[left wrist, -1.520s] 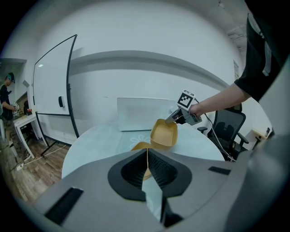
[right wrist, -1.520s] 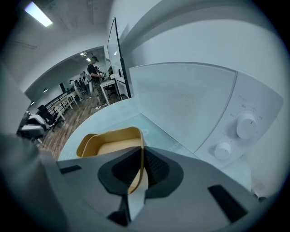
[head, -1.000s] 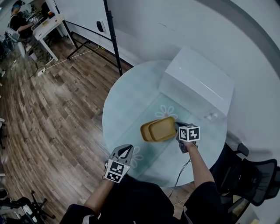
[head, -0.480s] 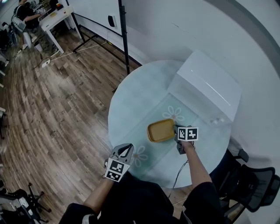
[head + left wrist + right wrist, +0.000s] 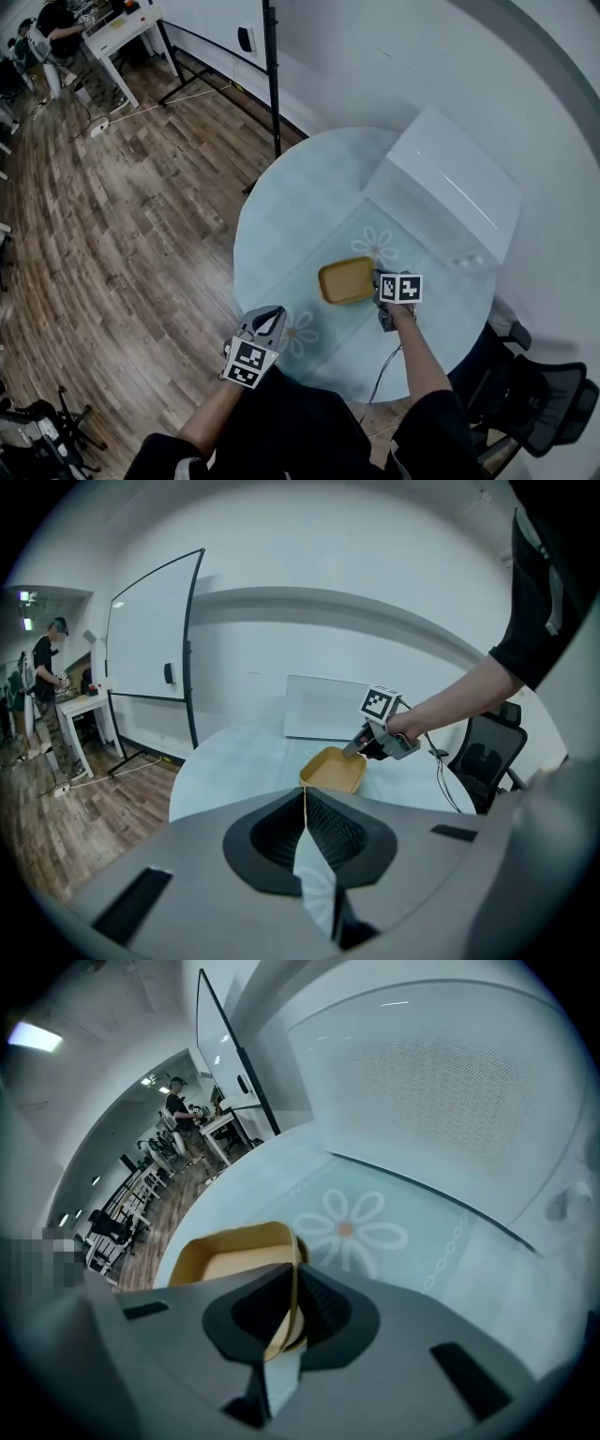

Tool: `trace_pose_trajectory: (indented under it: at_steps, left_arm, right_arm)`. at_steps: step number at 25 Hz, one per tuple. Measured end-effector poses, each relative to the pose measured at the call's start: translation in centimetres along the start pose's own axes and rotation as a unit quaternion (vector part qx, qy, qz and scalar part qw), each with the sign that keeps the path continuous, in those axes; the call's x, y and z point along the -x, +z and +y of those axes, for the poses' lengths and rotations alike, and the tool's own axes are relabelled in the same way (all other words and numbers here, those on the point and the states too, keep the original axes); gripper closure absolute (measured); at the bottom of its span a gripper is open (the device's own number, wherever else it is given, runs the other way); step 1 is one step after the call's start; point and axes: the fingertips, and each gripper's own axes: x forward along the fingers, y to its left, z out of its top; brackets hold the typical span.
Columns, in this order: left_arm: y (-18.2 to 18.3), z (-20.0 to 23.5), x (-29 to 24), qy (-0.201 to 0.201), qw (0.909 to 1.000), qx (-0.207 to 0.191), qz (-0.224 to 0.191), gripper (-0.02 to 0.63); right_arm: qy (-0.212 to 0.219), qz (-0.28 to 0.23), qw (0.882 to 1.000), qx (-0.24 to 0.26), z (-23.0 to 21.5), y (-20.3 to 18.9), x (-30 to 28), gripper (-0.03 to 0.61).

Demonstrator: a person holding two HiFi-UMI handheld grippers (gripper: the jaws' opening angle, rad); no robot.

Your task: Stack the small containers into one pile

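The yellow containers (image 5: 347,279) sit nested as one pile near the middle of the round glass table (image 5: 281,216); the left gripper view shows the yellow pile (image 5: 333,771) too. My right gripper (image 5: 377,282) is shut on the pile's right rim, and the yellow wall (image 5: 234,1258) runs between its jaws (image 5: 293,1274). My left gripper (image 5: 273,315) hovers at the table's front edge, apart from the pile, shut and holding nothing (image 5: 305,797). From the left gripper, the right gripper (image 5: 356,749) shows at the pile's far side.
A large white box (image 5: 445,183) stands on the back right of the table. A black office chair (image 5: 544,394) is at the right. A black stand pole (image 5: 272,66) rises behind the table. A daisy print (image 5: 352,1227) marks the glass beyond the pile.
One second ago the top container sat offset to the right over the lower one. It now sits squarely in it, with the right gripper still on its rim. The left gripper has stayed put.
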Motion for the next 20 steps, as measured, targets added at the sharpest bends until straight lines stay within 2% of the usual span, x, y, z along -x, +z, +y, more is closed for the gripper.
trace_pose_trajectory:
  at_steps: [7,11,20]
  left_arm:
    - [-0.07,0.27,0.02,0.0,1.0,0.001,0.003,0.597]
    - [-0.17,0.3,-0.04,-0.001,1.0,0.001,0.004,0.598]
    - [-0.4,-0.28,-0.36,-0.004,1.0,0.002,0.007,0.597]
  right_arm:
    - [-0.012,0.004,1.0,-0.001,-0.31,-0.27,-0.43,0.543]
    - [-0.016,0.008,1.0,0.017,-0.25,-0.73,-0.66,0.541]
    - [-0.033,-0.027,0.999,0.018,-0.92,-0.14,0.04,0.54]
